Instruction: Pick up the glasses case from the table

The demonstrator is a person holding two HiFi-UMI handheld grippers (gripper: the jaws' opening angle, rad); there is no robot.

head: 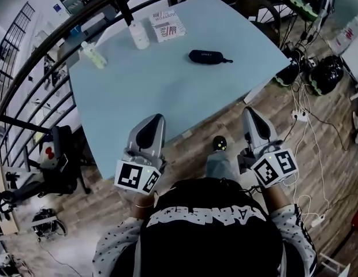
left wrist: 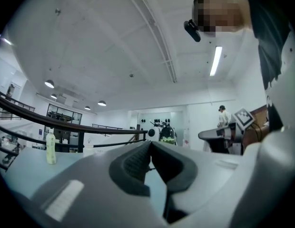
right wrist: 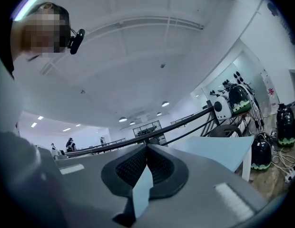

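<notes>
at the very start of the job, with nothing picked up yet. left gripper (head: 156, 120) shut tight, pads together, nothing in between. right gripper (head: 249, 113) shut tight too, and just as empty. both held level and close to the body, the left tip just over the near edge of the table (head: 167, 97), the right one off the edge, over the floor.

glasses case (head: 209, 57) lying flat on the far half of the table, dark and long, with a small loop at its right end. well apart from both grippers, with nothing touching it.

next move, most likely: pick one gripper, open it wide, reach out over the table, come down with one pad on each long side of the case, then squeeze and lift. maybe easier with the right gripper, but hard to be sure from so high up.

table pale blue, smooth and mostly bare. at its far side a white bottle (head: 138, 34), a yellowish bottle (head: 93, 55) and a flat printed box (head: 168, 25), all well apart from the case. dark curved rail (head: 34, 62) round the left and far side. wooden floor (head: 317, 154) with cables and plugs on the right, a black chair (head: 60, 160) on the left. big white room with round ceiling lamps (left wrist: 49, 83).
</notes>
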